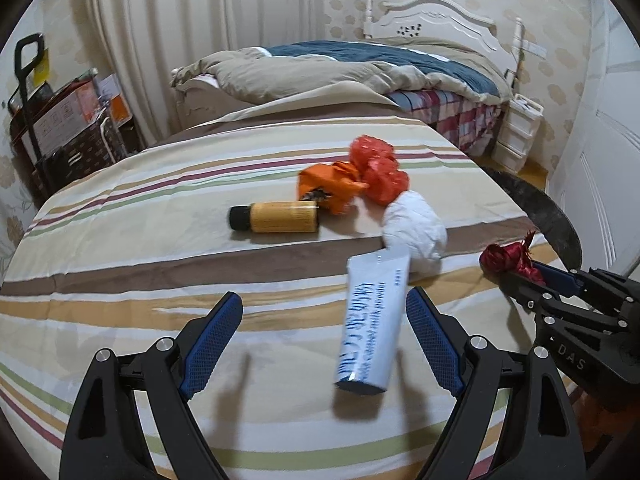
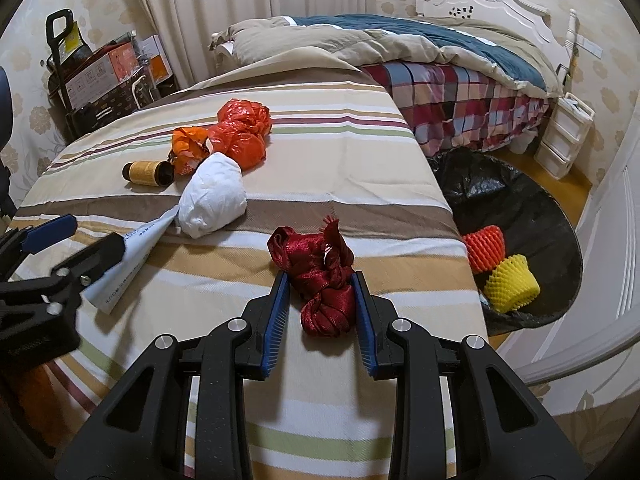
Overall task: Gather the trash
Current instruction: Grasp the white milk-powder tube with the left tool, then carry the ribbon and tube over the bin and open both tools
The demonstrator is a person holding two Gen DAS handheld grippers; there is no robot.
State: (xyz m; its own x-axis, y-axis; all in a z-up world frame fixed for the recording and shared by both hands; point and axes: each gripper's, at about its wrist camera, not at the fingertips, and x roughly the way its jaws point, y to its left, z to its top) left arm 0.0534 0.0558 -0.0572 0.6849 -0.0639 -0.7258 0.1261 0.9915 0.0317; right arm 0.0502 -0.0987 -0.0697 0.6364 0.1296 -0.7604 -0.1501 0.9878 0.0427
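The right tongs were clenched on a crumpled red ribbon, held just above a striped bed cover. The left tongs stood released and wide, with a white tube lying between their blue pads, untouched as far as could be seen.

To the right of the bed, lower down, a black trash bag lay open, already holding an orange foam net and a yellow foam net.

The ribbon looked loosely bunched; loops hanging outside the pads could probably slip free or snag on the bed edge on the way to the bag. The bag's mouth looked slack, so a short drop might land on the floor.

Farther off on the cover lay a white paper wad touching the tube's far end, an orange plastic bag, an orange wrapper and a yellow bottle. The wad could be nudged if the tube were lifted.
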